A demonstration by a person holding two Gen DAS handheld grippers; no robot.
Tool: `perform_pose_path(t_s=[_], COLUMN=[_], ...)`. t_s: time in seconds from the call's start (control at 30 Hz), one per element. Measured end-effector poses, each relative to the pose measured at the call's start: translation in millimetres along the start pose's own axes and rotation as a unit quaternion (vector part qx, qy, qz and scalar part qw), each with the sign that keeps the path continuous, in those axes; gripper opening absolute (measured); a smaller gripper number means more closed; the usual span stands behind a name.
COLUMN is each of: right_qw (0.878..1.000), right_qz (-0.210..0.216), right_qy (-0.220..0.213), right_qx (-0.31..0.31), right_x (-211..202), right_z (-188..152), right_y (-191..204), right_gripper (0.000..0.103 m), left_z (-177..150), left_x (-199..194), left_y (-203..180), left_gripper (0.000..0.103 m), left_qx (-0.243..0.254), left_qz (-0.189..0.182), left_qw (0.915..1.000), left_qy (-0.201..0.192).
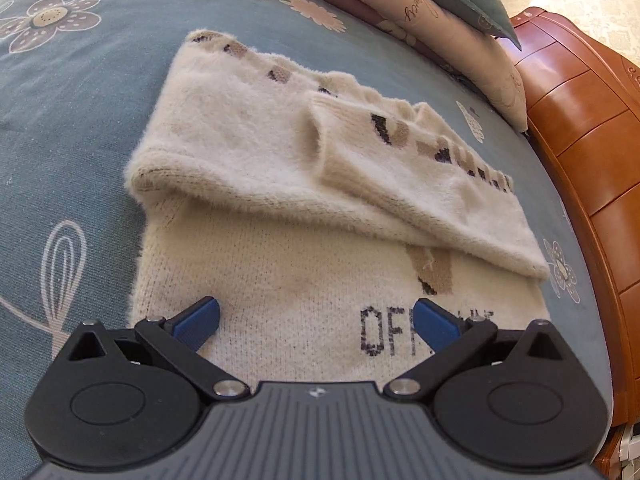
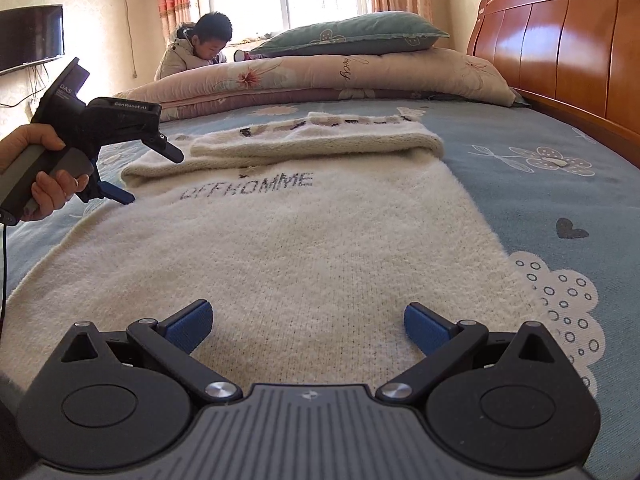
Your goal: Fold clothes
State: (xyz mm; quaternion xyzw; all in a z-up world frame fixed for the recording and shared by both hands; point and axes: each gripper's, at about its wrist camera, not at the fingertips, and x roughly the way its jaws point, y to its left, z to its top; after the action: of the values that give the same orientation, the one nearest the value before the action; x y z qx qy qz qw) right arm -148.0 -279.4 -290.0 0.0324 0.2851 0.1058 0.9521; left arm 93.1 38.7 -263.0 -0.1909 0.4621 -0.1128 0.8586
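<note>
Right wrist view: bed (image 2: 540, 200) under a blue flowered sheet, wooden headboard (image 2: 560, 40) at right, rolled quilts (image 2: 320, 76) and a pillow (image 2: 352, 34) at the far edge, a window with curtains and a wall screen (image 2: 30, 36) beyond; a person in a padded coat (image 2: 192, 52) leans at the far side. A cream sweater (image 2: 280, 248) lies flat across the sheet, lettered side up, its far part already folded over into a thick band, probably a sleeve or shoulder turned in to square the shape. The near half remains unfolded, so the fold appears partway done. The right gripper (image 2: 308, 326) hovers low over the near hem, jaws spread wide and holding nothing, seemingly placed to take that edge. A hand (image 2: 36, 172) holds the left gripper (image 2: 154, 176) above the sweater's left side beside the folded band; in the left wrist view, left gripper (image 1: 316, 326), its jaws are likewise wide apart and empty over the lettering (image 1: 380, 332).
</note>
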Motion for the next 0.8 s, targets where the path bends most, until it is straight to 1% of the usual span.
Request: perform_pose_path(t_s=[0.07,0.1,0.13,0.33,0.37,0.4,0.43,0.5,0.53,0.63,0.7,0.73,0.8], right_qw=[1.000,1.000,1.000,1.000,1.000,1.000,1.000,1.000,1.000,1.000,1.000,1.000,1.000], right_qz=[-0.001,-0.002,-0.004,-0.008,-0.008,-0.008,-0.009,-0.010,-0.011,-0.011,-0.010,-0.010,-0.010], right_qy=[0.000,0.000,0.000,-0.002,-0.002,-0.002,-0.002,-0.001,-0.001,-0.001,-0.002,-0.002,-0.003], right_qx=[-0.001,-0.002,-0.004,-0.008,-0.008,-0.008,-0.008,-0.011,-0.012,-0.013,-0.013,-0.013,-0.013], right_x=[1,1,1,1,1,1,1,1,1,1,1,1,1], right_z=[0,0,0,-1,-2,-2,-2,-2,-2,-3,-3,-3,-3], right_y=[0,1,2,3,3,3,3,4,4,4,3,3,3], right_gripper=[0.103,0.103,0.103,0.103,0.103,0.103,0.103,0.103,0.103,0.103,0.103,0.103,0.103], left_z=[-2,-3,-4,-10,-11,-15,-19,-26,-29,-33,-34,-36,-42], left_x=[-5,-9,-12,-36,-39,-36,-33,-26,-25,-34,-42,-46,-56], left_y=[1,2,3,-5,-6,-7,-8,-5,-2,0,-4,-6,-9], left_gripper=[0.102,0.102,0.102,0.102,0.102,0.102,0.102,0.102,0.102,0.102,0.102,0.102,0.102], left_qx=[0.016,0.026,0.031,0.018,0.016,0.015,0.016,0.022,0.023,0.017,0.019,0.022,0.028], left_qz=[0.012,0.023,0.026,-0.013,-0.018,-0.018,-0.015,0.020,0.026,0.027,0.050,0.053,0.036], left_qw=[0.9997,0.9993,0.9991,0.9995,0.9995,0.9997,0.9998,0.9995,0.9994,0.9995,0.9985,0.9983,0.9989], left_qy=[-0.011,-0.014,-0.014,-0.021,-0.020,-0.010,-0.001,0.007,0.006,-0.001,0.006,0.010,0.014])
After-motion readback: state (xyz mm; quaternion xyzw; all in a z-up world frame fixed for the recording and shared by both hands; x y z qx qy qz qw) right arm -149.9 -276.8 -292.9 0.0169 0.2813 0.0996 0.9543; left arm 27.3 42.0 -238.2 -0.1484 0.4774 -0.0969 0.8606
